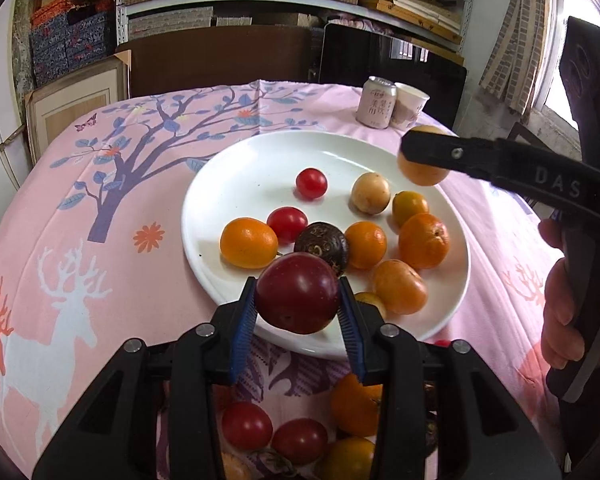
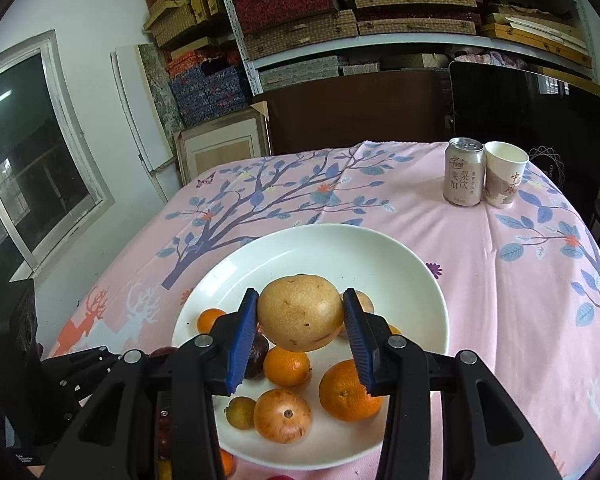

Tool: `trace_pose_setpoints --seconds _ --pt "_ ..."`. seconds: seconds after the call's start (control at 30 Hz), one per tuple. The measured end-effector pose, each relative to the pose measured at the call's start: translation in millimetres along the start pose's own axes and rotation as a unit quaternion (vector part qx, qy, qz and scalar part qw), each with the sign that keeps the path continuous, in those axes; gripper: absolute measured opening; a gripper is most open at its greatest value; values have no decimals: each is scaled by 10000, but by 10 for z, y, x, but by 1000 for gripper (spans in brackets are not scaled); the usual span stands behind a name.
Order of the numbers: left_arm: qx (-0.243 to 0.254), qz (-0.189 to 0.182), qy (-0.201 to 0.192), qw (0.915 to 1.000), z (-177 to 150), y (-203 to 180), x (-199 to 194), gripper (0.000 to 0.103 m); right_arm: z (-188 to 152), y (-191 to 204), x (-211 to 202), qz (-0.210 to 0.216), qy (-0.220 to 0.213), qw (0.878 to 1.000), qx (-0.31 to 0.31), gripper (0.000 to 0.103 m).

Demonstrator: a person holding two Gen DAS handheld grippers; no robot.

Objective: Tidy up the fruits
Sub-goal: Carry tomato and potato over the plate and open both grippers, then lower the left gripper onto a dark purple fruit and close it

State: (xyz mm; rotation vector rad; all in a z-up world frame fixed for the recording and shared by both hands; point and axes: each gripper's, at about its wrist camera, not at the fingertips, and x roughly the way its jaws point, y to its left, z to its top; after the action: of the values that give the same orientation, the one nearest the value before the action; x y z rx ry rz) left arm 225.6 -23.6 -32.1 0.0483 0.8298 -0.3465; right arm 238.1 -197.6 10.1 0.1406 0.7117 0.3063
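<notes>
Carrying fruit to the plate w/ both claws at once — that's the step in hand, as I judge it. Left to right: left claw [image 1: 298, 304] is clamped on a dark red plum [image 1: 297, 293], held in the air over the near rim of the white plate [image 1: 204, 184], which sits about mid-bench on the pink tablecloth [image 1: 100, 288]. On the plate: cherry tomatoes [image 1: 311, 183], several oranges [image 1: 249, 243], a dark wrinkled passion fruit [image 1: 321, 245], a pale yellow one [image 1: 370, 193]. More loose fruit [image 1: 247, 426] lies on the cloth toward the near edge, under the claw, so the job looks partway done. Right claw [image 2: 301, 322] is clamped on a yellow-tan round fruit [image 2: 300, 312], also airborne, over the plate's middle. Toward the far right corner stand a drink can [image 2: 463, 172] and paper cup [image 2: 505, 174], touching, well apart from the plate.

Next move, prob.: lower each fruit to a bare patch — far-left part of the plate is free — then part the jaws slowly; round fruit may roll and knock others off the rim.
</notes>
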Motion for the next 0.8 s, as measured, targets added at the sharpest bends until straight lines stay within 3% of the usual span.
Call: trace_pose_setpoints --seconds 0.1,0.13,0.27,0.43,0.57,0.8 --pt "-64 63 -186 9998 -10 25 -62 70 -41 4 75 -65 77 9999 35 46" --pt "-59 89 -306 9995 -15 30 -122 73 -56 -7 58 -67 55 9999 50 46" --pt "-70 63 -521 9986 -63 32 -338 73 -118 -90 -108 -40 -88 9997 240 48" --pt "236 -25 -487 9985 -300 -137 -604 74 -394 -205 -443 2 -322 9988 369 57" --pt "516 -151 -477 9974 -633 -298 -850 81 -694 -355 -599 -48 -292 9979 581 58" --pt "897 -136 -184 9957 -1201 -499 -982 82 -947 -402 -769 -180 -221 9979 586 59"
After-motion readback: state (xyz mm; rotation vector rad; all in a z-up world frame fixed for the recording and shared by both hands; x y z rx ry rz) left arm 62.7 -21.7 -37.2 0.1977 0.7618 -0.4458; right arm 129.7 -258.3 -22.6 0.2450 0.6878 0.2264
